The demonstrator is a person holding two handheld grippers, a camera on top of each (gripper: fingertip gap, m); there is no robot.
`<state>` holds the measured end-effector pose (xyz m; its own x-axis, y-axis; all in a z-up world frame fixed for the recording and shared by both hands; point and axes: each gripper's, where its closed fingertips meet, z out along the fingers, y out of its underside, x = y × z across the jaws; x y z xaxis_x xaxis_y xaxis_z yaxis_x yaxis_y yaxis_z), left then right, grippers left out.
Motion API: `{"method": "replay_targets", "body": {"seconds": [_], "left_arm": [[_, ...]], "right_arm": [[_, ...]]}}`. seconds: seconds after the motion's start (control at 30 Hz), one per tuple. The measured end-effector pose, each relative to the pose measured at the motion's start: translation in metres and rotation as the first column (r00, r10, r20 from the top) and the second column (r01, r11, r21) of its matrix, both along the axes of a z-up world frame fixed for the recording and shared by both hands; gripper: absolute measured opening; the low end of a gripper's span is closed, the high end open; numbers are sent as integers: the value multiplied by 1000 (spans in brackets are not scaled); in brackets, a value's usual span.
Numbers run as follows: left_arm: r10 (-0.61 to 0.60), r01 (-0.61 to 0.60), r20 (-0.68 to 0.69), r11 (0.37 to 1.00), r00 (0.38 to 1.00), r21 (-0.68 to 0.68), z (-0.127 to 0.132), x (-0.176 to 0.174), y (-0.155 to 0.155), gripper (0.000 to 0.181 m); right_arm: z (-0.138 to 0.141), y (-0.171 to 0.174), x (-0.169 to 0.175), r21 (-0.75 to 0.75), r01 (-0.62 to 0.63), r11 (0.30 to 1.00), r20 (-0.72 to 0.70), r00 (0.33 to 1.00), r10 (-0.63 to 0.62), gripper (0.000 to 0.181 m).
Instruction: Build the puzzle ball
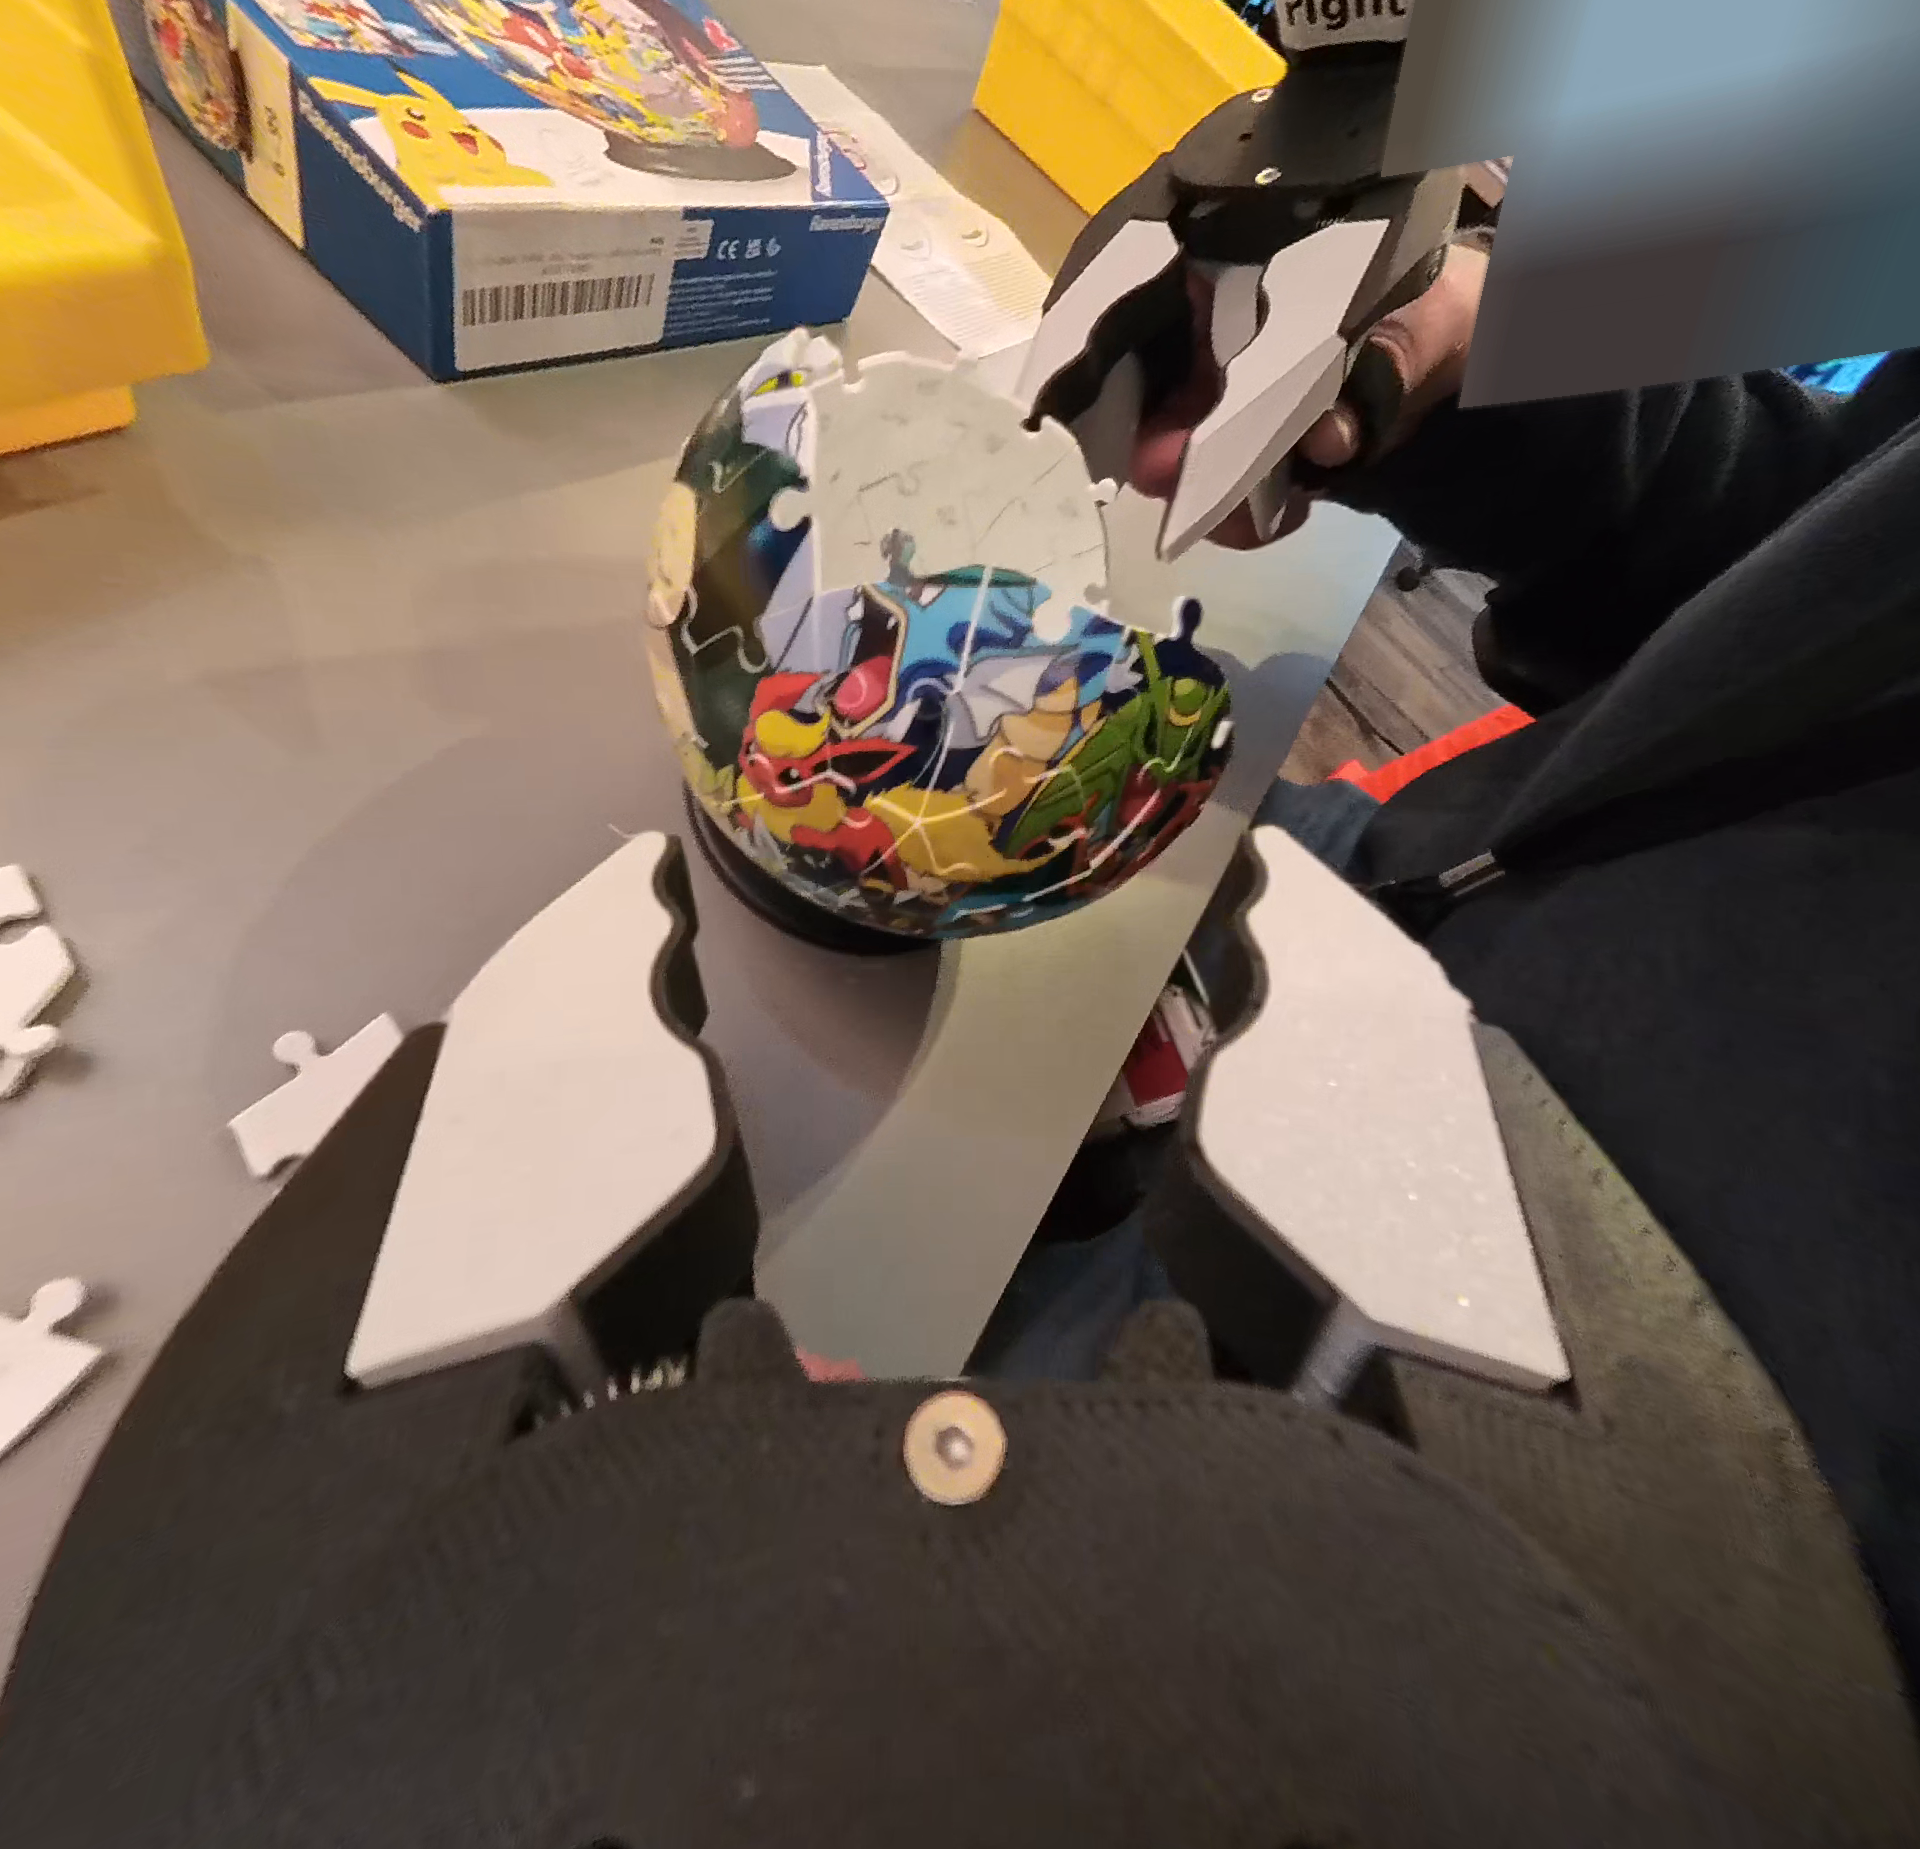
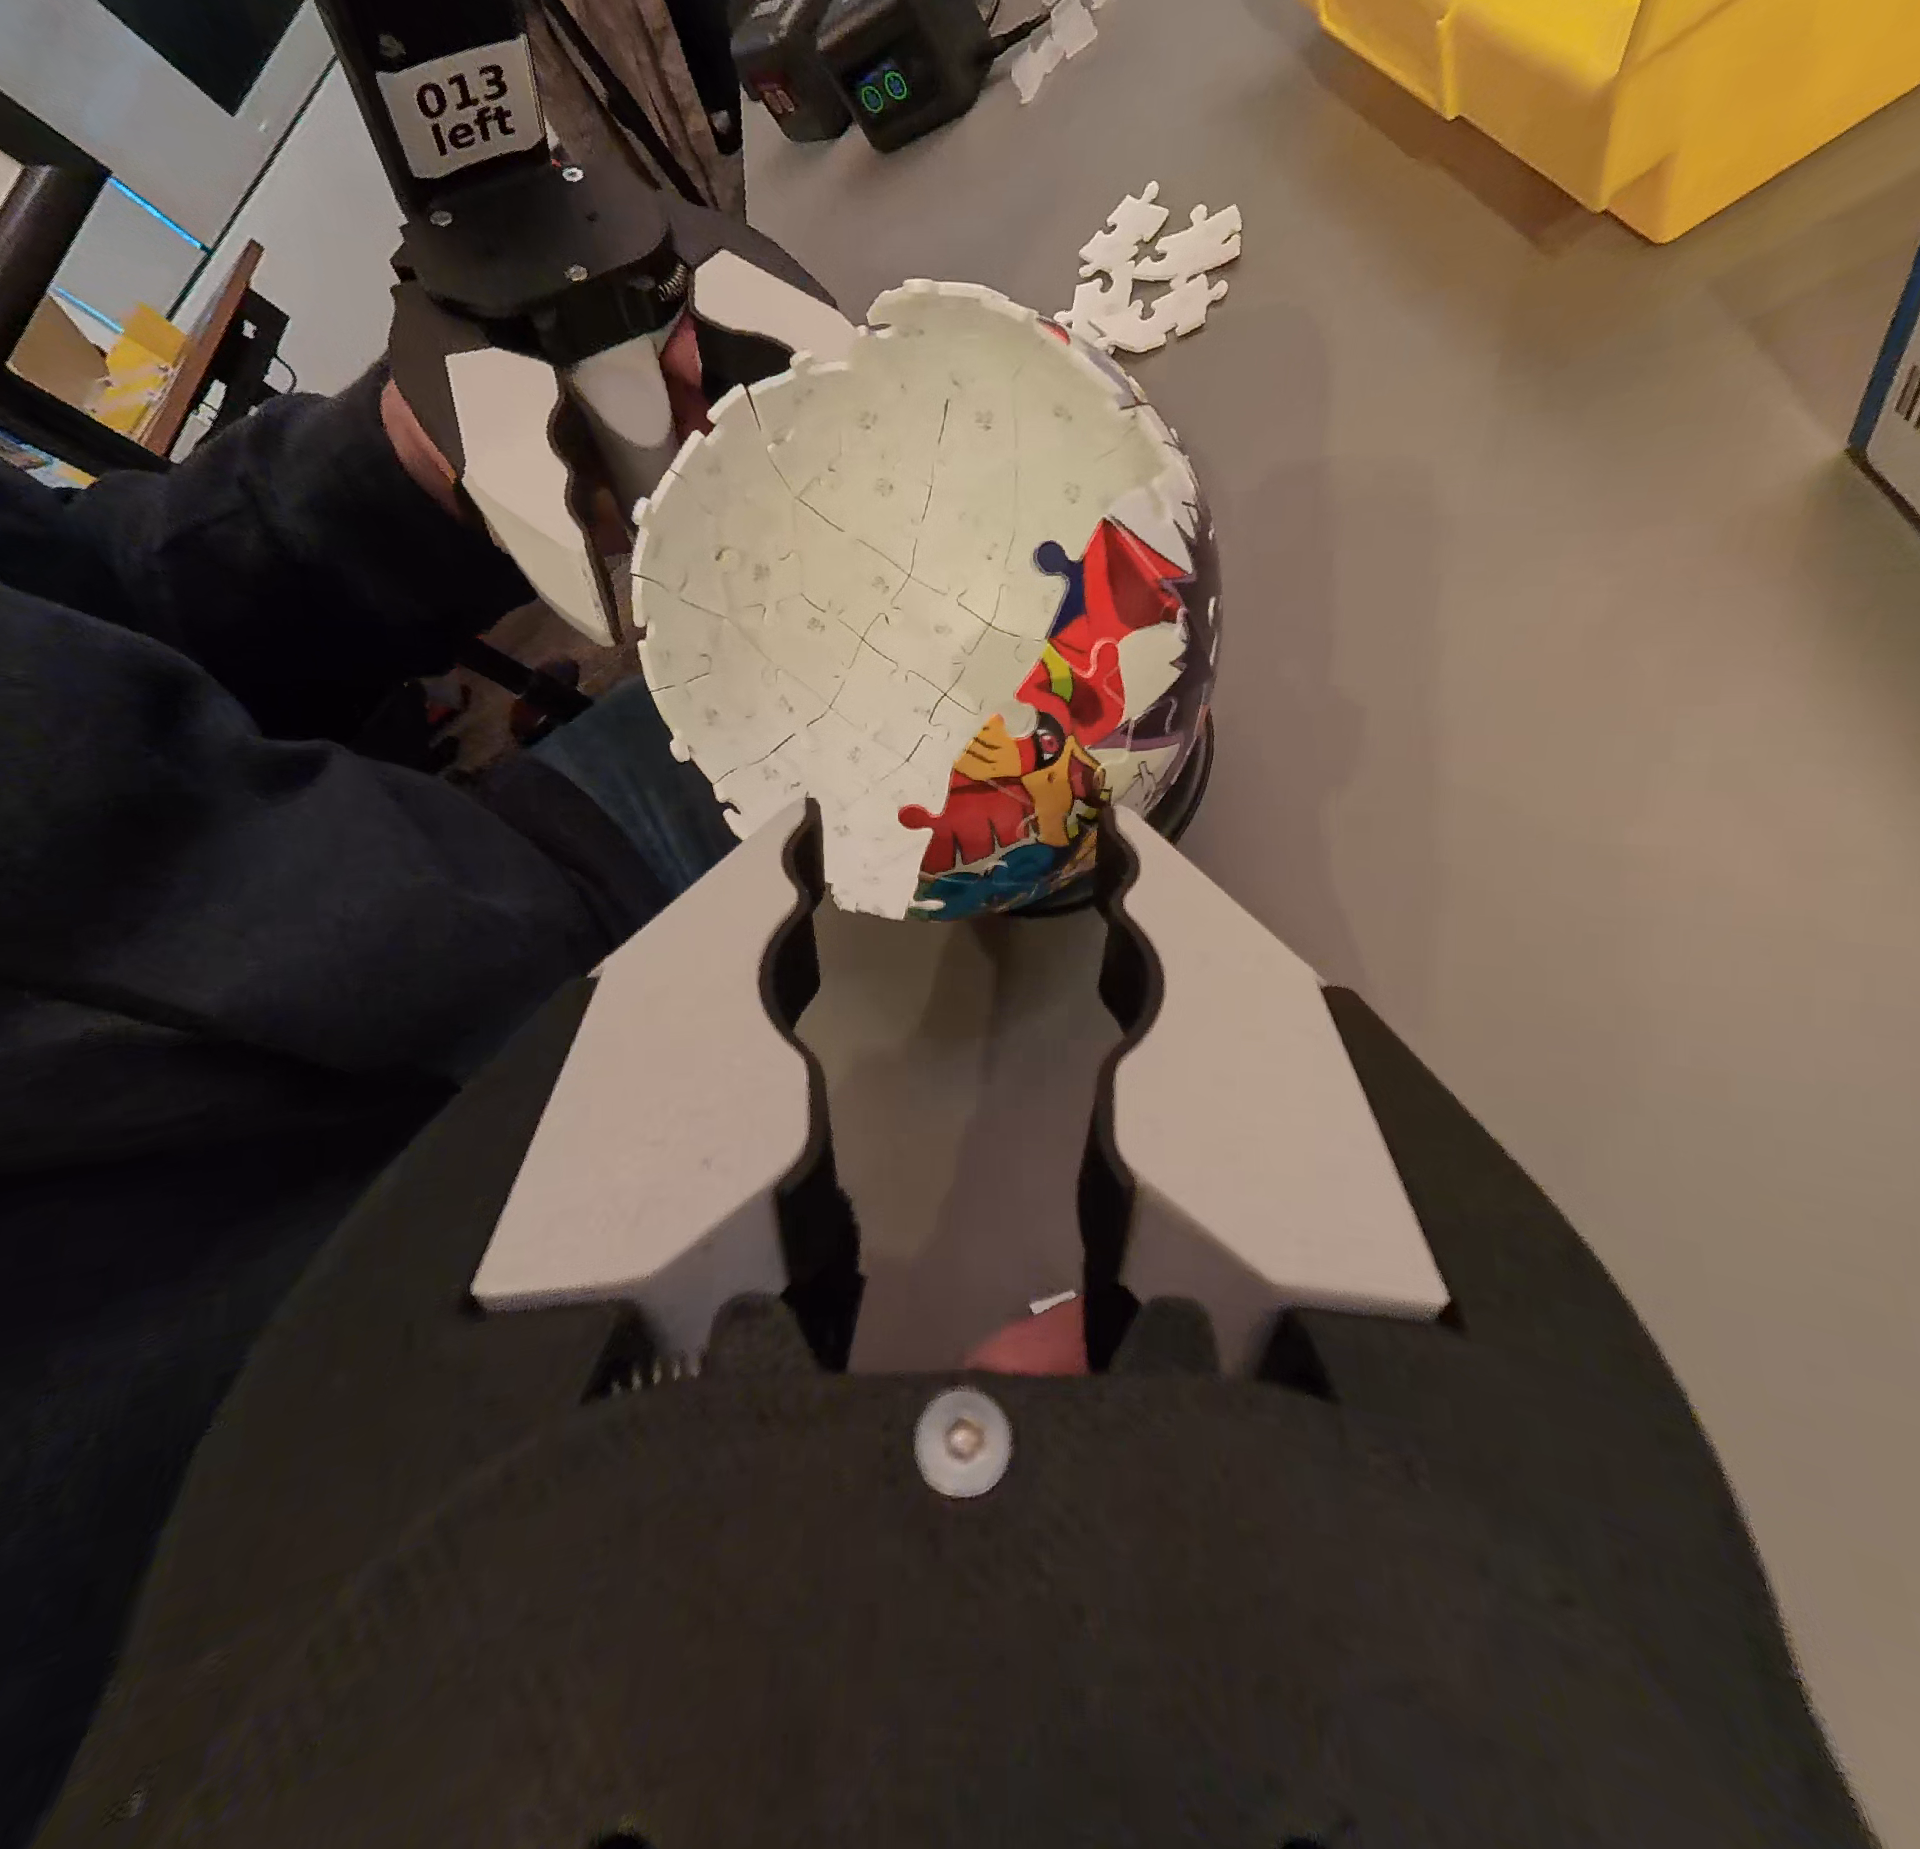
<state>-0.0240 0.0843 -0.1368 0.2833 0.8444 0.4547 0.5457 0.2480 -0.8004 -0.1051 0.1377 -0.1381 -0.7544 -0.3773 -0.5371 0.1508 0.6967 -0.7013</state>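
While both grippers stand empty, with jaws parted, the step in hand looks like choosing and fetching the next piece for the open shell, and doing that well means leaving the fragile rim alone. Seen in its own wrist view, the left gripper has its fingers spread wide, nothing between them, and the puzzle ball sits just ahead of the tips on a dark round stand, at the near edge of the grey table. In the right wrist view, the right gripper is open more narrowly, also holding nothing, and its tips flank the lower edge of the ball, very near it; whether they touch I cannot tell. The ball is perhaps two thirds built: the printed outer surface wraps the lower and far sides, while a large gap on the person's side shows the pale inner face of the joined pieces. My judgement is that any pinch on that toothed rim could spring the joints, so one gripper should steady the ball low, near the stand. Loose pieces lie beyond the ball, more loose pieces beside the left finger. Farther out lie the blue puzzle box and yellow bins.
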Motion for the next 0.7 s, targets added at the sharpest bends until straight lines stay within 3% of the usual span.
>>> {"method": "replay_targets", "body": {"seconds": [0.43,0.7], "left_arm": [[-23,23,6,999,1000,24,-5,-8,12,99],[-11,11,9,999,1000,31,-6,-5,-10,102]], "right_arm": [[-10,3,5,50,75,996,-51,996,-73,51],[-27,5,4,100,142,985,-121,984,-130,43]]}}
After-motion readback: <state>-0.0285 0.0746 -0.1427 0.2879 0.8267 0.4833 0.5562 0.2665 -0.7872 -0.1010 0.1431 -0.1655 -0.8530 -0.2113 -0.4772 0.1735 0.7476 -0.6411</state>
